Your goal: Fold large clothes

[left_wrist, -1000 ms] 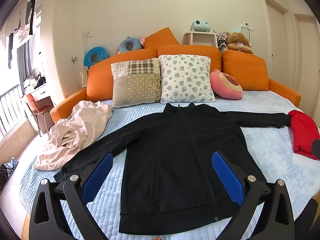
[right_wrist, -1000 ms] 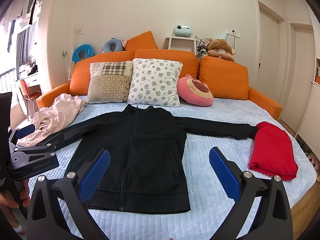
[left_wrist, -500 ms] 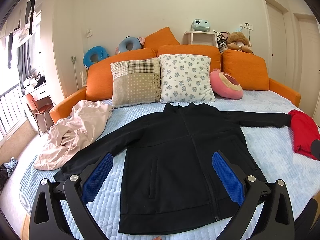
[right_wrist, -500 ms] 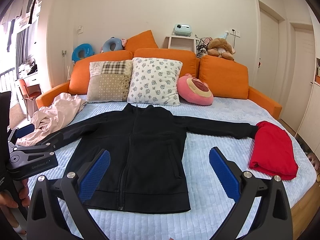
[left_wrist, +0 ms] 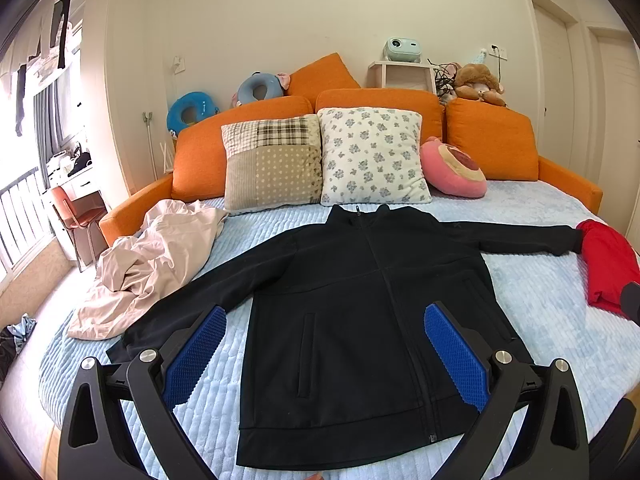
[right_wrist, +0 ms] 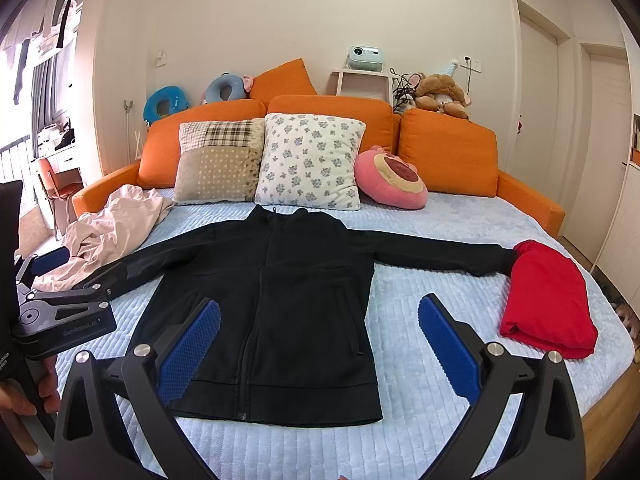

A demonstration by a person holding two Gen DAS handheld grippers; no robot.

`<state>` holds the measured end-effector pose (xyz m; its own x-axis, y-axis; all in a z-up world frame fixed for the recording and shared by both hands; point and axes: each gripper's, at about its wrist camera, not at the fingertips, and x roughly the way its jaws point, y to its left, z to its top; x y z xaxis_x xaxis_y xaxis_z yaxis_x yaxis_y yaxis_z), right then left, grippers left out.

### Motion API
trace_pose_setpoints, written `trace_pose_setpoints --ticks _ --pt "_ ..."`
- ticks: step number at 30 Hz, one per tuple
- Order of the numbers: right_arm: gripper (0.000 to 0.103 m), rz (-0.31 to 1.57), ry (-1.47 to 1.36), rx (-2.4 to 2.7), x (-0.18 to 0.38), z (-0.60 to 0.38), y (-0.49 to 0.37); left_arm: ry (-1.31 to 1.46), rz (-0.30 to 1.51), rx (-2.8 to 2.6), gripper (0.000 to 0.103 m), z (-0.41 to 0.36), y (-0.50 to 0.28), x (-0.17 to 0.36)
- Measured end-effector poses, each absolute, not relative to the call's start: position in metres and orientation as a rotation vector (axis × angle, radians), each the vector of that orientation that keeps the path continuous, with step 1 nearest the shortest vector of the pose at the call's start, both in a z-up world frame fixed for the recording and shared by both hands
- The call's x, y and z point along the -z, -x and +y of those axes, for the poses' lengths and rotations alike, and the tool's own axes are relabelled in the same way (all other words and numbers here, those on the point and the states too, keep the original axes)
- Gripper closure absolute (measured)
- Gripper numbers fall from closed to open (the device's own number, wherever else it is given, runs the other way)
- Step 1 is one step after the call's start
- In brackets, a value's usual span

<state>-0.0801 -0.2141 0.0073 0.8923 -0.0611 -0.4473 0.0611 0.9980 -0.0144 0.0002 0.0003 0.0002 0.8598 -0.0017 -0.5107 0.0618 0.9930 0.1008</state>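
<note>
A black zip jacket (left_wrist: 360,320) lies flat, front up, on the light blue bed cover (left_wrist: 540,300), sleeves spread out to both sides, collar toward the pillows. It also shows in the right wrist view (right_wrist: 272,304). My left gripper (left_wrist: 324,356) is open and empty, held above the jacket's lower half. My right gripper (right_wrist: 318,348) is open and empty above the jacket's hem and the cover to its right. The left gripper's body (right_wrist: 64,316) shows at the left edge of the right wrist view.
A folded red garment (right_wrist: 548,300) lies at the right sleeve's cuff. A crumpled beige garment (left_wrist: 156,256) lies by the left sleeve. Pillows (left_wrist: 320,160) and orange cushions (left_wrist: 488,140) line the back. The bed's front edge is close below the grippers.
</note>
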Motion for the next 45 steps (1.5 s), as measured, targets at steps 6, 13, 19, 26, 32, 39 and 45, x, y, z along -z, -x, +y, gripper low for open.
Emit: trace_pose_setpoints --ticks 6,13,19,26,32,39,45 --pt "0.005 0.473 -0.001 0.064 -0.001 -0.217 0.076 -0.115 0.535 0.034 0.002 0.000 0.000 0.000" --pt "0.005 0.479 0.003 0.064 0.001 -0.215 0.073 -0.114 0.536 0.034 0.002 0.000 0.000 0.000" --pt "0.005 0.481 0.004 0.066 0.001 -0.213 0.072 -0.115 0.538 0.034 0.002 0.000 0.000 0.000" --pt "0.005 0.481 0.006 0.064 0.000 -0.213 0.072 -0.116 0.539 0.033 0.002 0.000 0.000 0.000" --pt "0.005 0.484 0.005 0.064 0.002 -0.213 0.071 -0.116 0.539 0.033 0.002 0.000 -0.001 0.000" --pt "0.005 0.485 0.014 0.063 0.004 -0.211 0.071 -0.116 0.541 0.033 0.002 0.000 -0.001 0.000" --pt "0.005 0.490 0.017 0.058 0.004 -0.205 0.070 -0.117 0.544 0.031 0.002 0.004 0.004 0.010"
